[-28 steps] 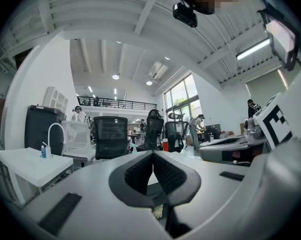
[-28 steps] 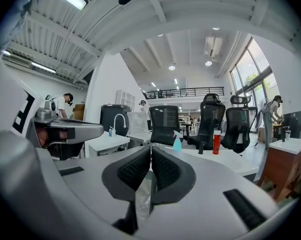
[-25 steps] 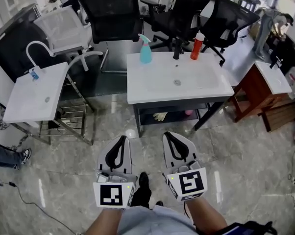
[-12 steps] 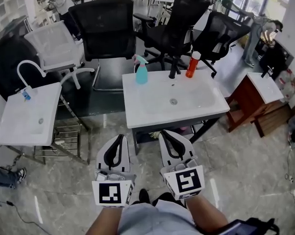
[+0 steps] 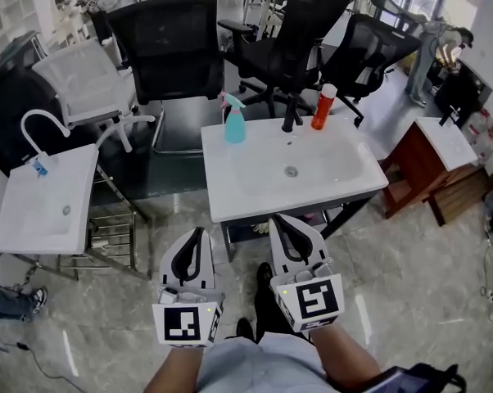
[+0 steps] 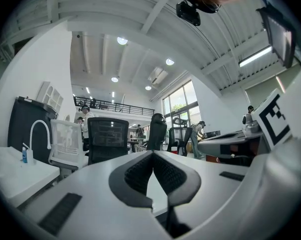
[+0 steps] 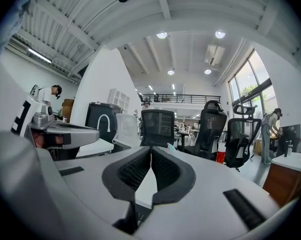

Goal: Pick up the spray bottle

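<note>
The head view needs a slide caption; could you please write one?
Left tongs and right tongs, shut and empty, face a white sink counter bearing a teal spray bottle.

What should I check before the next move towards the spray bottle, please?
1. Spray bottle upright on the sink top: ok.
2. Left gripper open to grasp: not ok, shut, empty.
3. Right gripper open: not ok, shut, empty.
4. Grippers close to the bottle: not ok, it stands at the far edge.
5. Way to it free: ok, red bottle stands apart.
</note>
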Demonstrator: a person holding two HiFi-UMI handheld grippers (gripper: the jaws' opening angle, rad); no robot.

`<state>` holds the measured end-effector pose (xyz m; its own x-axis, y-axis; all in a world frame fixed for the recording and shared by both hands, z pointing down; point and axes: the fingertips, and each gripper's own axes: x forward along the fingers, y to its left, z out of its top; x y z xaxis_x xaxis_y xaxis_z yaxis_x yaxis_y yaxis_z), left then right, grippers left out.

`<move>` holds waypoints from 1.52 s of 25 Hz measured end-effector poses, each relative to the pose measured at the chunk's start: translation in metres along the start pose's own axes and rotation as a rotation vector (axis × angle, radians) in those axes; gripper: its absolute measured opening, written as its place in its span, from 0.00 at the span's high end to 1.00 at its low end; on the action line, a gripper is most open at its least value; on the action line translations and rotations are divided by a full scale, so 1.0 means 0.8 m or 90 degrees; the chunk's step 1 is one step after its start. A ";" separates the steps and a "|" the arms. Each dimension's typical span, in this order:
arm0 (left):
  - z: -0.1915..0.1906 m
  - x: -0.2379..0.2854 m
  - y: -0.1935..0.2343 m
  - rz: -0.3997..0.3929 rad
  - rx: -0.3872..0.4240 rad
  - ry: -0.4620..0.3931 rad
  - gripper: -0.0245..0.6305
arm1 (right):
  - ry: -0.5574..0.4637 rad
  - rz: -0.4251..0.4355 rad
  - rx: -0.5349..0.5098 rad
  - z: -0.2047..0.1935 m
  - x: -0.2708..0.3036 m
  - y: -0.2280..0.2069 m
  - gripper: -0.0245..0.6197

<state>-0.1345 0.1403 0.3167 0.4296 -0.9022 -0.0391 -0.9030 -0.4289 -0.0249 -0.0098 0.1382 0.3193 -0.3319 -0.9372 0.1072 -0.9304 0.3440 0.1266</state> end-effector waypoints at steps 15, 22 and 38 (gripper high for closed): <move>-0.022 0.158 0.016 0.007 0.049 0.047 0.93 | -0.006 0.007 0.052 -0.034 0.137 -0.105 0.93; -0.026 0.263 0.036 0.028 0.062 0.063 0.93 | 0.013 0.035 0.068 -0.047 0.235 -0.167 0.93; -0.008 0.361 0.086 0.135 0.081 0.048 0.93 | -0.017 0.124 0.050 -0.016 0.369 -0.219 0.92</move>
<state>-0.0726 -0.1505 0.3100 0.2244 -0.9743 0.0179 -0.9629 -0.2245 -0.1495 0.0573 -0.1983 0.3416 -0.5093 -0.8553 0.0960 -0.8575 0.5137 0.0282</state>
